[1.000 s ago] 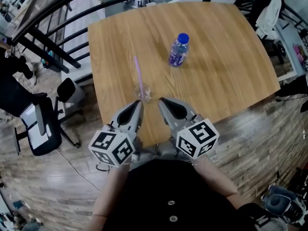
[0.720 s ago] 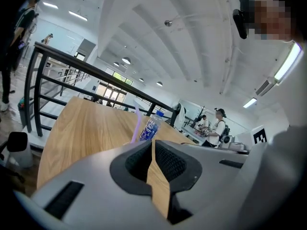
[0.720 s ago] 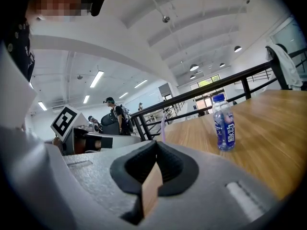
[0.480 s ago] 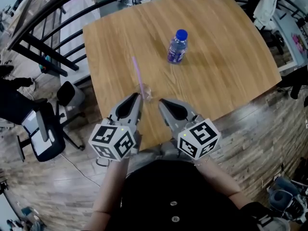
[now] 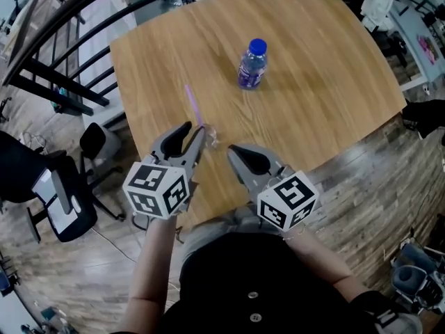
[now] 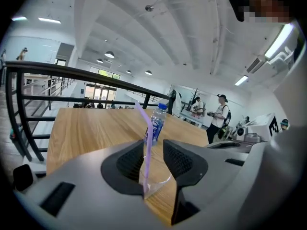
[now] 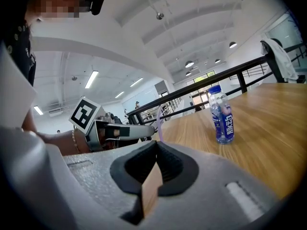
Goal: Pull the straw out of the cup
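Now the left gripper (image 5: pixel 194 129) has just spread its jaws, cup (image 6: pixel 156 178) and straw (image 6: pixel 147 140) between them; next it likely squeezes the cup.

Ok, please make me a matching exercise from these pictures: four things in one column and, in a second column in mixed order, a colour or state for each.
Things:
1. straw
2. bottle cap
3. left gripper
4. right gripper

Colours or states:
A. jaws together, nothing between them
B. blue
C. purple
D. jaws apart, the cup seen in the gap

Pairs: 1-C, 2-B, 3-D, 4-A.

Note: the left gripper's jaws have just been opening; its pads do not press on the cup.
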Available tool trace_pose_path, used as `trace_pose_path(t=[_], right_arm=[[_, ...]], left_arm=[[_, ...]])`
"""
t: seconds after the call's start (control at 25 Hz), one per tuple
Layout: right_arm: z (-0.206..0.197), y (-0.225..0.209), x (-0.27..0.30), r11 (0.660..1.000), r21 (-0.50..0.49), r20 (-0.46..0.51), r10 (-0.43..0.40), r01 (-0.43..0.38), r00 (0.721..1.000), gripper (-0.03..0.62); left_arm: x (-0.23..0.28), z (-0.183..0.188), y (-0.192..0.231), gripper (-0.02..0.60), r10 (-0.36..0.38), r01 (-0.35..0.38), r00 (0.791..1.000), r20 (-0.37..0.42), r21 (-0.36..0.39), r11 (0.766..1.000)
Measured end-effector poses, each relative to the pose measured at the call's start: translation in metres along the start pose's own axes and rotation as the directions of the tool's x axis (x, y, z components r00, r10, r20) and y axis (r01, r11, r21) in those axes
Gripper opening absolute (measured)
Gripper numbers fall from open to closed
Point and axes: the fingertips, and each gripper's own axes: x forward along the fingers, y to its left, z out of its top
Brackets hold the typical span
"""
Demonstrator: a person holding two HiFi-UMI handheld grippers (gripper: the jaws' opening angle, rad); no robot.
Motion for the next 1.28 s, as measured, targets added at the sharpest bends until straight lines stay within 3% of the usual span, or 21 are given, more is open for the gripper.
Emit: trace_pose_path(t=[0.44, 0.52, 0.8, 1.28], right_arm=[[0.003, -0.012, 0.001, 0.999, 0.014, 0.005, -0.028, 0.028, 1.0, -0.002], [0.005, -0.014, 0.0, 0.999, 0.015, 0.006, -0.034, 0.034, 0.999, -0.002], [0.002, -0.02, -0.004, 0.999, 0.024, 0.007, -0.048, 0.047, 0.999, -0.002], [0.018, -0.014, -0.006, 0.999, 0.02, 0.064, -0.045, 0.043, 0.997, -0.002]], left_arm=[[0.023, -0.002, 0.004, 0.121, -0.056, 0.061, 0.994, -0.09, 0.05, 0.997], [0.025, -0.002, 0.005, 0.069, -0.058, 0.064, 0.993, -0.101, 0.049, 0.997], [0.027, -0.005, 0.006, 0.041, -0.048, 0.056, 0.991, -0.121, 0.066, 0.996], [-0.001, 0.018, 0.009, 0.041, -0.008, 0.006, 0.998, 0.055, 0.027, 1.0]])
